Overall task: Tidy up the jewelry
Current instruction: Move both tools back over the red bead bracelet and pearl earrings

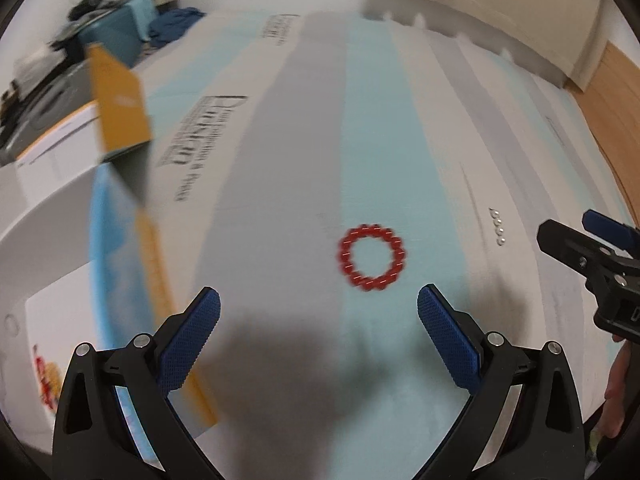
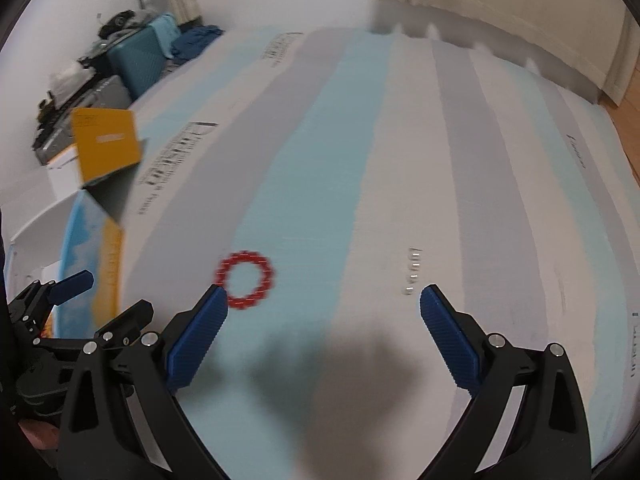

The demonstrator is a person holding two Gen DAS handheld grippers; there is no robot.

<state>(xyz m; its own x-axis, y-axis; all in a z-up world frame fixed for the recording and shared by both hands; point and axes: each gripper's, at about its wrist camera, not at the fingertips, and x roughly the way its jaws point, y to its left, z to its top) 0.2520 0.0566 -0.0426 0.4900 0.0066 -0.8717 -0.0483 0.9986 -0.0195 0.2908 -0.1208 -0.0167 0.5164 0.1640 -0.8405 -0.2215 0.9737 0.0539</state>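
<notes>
Left gripper (image 1: 319,307) hovering, jaws spread, empty | red bead bracelet (image 1: 372,257) lying flat on the striped bedcover (image 1: 280,160), just ahead, slightly right of centre | right gripper (image 2: 323,307) also gaping, bracelet off its left finger | left likely nearer.

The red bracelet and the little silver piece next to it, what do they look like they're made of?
The red bracelet looks like a ring of round glossy beads, plastic or glass; blur leaves that open. The silver piece is a short row of shiny pale beads, perhaps metal or pearl-like, too small to tell. Both lie on striped cloth, matte.
</notes>
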